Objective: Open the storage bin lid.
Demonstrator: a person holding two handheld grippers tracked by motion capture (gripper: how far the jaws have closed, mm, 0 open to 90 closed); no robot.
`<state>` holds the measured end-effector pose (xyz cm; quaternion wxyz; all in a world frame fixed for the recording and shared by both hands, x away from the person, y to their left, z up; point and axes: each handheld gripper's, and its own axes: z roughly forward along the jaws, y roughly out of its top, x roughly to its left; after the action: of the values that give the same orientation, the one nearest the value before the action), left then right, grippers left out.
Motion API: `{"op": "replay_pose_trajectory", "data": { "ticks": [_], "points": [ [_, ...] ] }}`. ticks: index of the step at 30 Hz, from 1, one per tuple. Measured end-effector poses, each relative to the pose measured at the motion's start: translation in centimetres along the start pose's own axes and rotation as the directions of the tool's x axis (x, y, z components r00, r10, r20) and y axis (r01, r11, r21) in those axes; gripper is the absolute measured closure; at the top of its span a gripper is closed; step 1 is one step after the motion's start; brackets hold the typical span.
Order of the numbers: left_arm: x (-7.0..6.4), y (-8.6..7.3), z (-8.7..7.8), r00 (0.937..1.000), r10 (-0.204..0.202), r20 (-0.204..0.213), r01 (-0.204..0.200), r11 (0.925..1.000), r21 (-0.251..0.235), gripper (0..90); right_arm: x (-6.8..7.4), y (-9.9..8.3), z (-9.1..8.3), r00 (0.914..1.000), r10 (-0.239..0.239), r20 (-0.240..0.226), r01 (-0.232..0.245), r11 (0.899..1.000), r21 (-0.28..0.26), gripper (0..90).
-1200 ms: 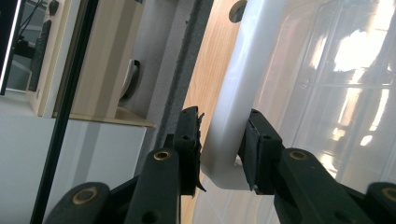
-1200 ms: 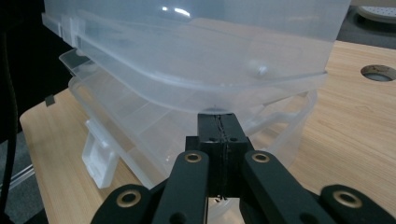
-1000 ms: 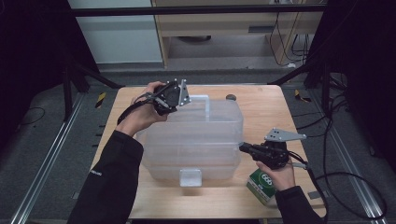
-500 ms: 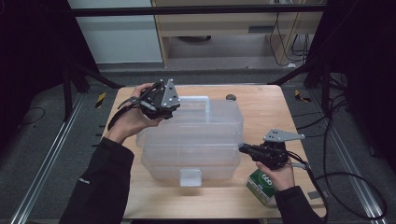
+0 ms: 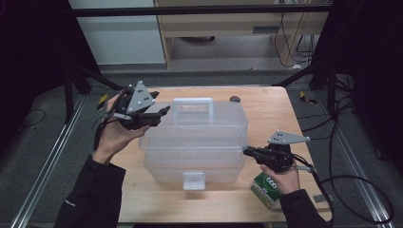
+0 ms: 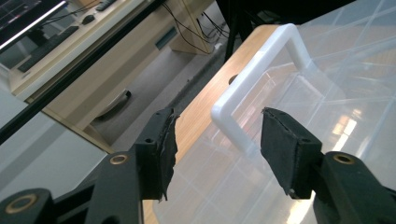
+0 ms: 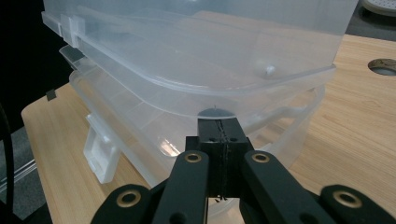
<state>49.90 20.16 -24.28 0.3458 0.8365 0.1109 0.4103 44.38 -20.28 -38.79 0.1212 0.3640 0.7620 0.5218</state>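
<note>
A clear plastic storage box (image 5: 195,142) with a white carrying handle (image 5: 192,105) on its lid sat at the middle of the table (image 5: 271,107), its front latch (image 5: 194,180) facing the near edge. The left hand-held gripper (image 5: 161,113) hung above the box's far-left corner, released, jaws spread wide and holding nothing; in the left gripper view the handle (image 6: 252,88) lay between and beyond the jaws. The right hand-held gripper (image 5: 247,151) was clenched, pads pressed together at the rim of the box's right side (image 7: 210,100), where lid meets base; whether it pinched the rim could not be told. A green carton (image 5: 267,187) stood near the table's near-right corner, under the right hand.
</note>
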Motion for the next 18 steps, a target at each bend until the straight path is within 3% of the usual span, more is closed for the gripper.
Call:
{"op": "replay_pose_trajectory", "data": {
  "ticks": [6, 11, 13, 14, 15, 16, 18],
  "points": [
    [0.3, -1.7, -1.2, 0.9974, -0.063, -0.034, 0.063, 0.9979, -0.017, 48.4, 0.0, 0.0, 0.0, 1.0000, 0.000, 0.002, 0.000, 1.000, 0.002, 90.0],
    [0.5, -3.6, -2.6, 0.9929, -0.093, -0.074, 0.092, 0.9955, -0.026, 54.3, 0.0, 0.0, 0.0, 1.0000, -0.001, 0.002, 0.001, 1.000, 0.003, 90.0],
    [0.6, -4.4, -3.4, 0.9880, -0.122, -0.094, 0.119, 0.9919, -0.046, 55.4, 0.0, 0.0, 0.0, 1.0000, -0.001, 0.002, 0.001, 1.000, 0.004, 90.0],
    [0.6, -5.3, -4.1, 0.9818, -0.149, -0.118, 0.144, 0.9882, -0.054, 58.7, 0.0, 0.0, 0.0, 1.0000, -0.001, 0.002, 0.001, 1.000, 0.005, 90.0],
    [0.6, -5.3, -4.1, 0.9818, -0.149, -0.118, 0.144, 0.9882, -0.054, 60.1, 0.0, 0.0, 0.0, 1.0000, -0.001, 0.002, 0.001, 1.000, 0.005, 90.0],
    [0.6, -6.2, -4.7, 0.9765, -0.169, -0.134, 0.163, 0.9851, -0.055, 61.2, 0.0, 0.0, 0.0, 1.0000, -0.001, 0.002, 0.001, 1.000, 0.006, 90.0],
    [0.6, -6.7, -5.0, 0.9742, -0.176, -0.142, 0.170, 0.9840, -0.055, 63.0, 0.0, 0.0, 0.0, 1.0000, 0.000, 0.002, 0.000, 1.000, 0.004, 90.0]
  ]
}}
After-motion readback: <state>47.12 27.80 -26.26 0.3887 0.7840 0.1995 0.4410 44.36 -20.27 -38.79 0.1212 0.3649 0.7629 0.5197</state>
